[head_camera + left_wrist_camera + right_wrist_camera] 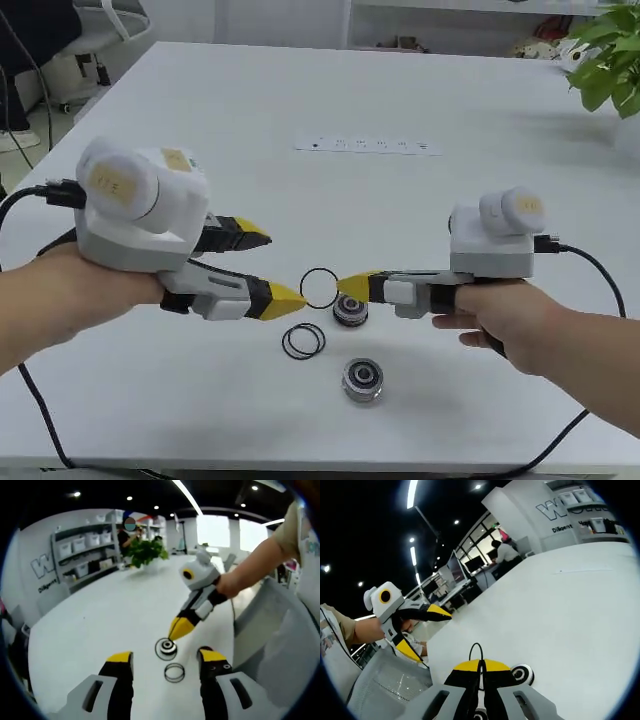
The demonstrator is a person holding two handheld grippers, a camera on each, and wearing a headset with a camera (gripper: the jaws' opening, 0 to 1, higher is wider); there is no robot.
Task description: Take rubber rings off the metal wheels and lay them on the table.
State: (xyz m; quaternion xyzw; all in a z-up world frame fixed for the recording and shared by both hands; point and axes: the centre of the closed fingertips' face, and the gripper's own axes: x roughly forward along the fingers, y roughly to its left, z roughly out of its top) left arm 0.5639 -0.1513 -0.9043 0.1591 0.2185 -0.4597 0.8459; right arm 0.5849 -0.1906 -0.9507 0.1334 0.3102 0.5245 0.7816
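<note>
- Near the table's (480,130) front edge, the right gripper (352,285) has its jaws pressed together on a thin black rubber ring (319,269), pinched at the ring's 3 o'clock side.
- From the right gripper view, the same ring (470,652) rises as a narrow loop out of the shut yellow tips (480,666).
- Just under the right gripper's tips, at about 5 o'clock of the held ring, sits a metal wheel (350,310); whether the ring touches it I cannot tell.
- Two loose rings (284,342) lie overlapping on the table at 6 o'clock of the held ring.
- A second wheel (362,380) stands at 5 o'clock of the loose rings, apart from them.
- At 9 o'clock of the held ring, the left gripper (268,265) has its jaws spread wide and grips nothing.
- Between the spread jaws in the left gripper view (166,656) appear the nearer wheel (166,649) and the loose rings (165,672).
- Far across the table at 12 o'clock lies a white socket strip (365,145).
</note>
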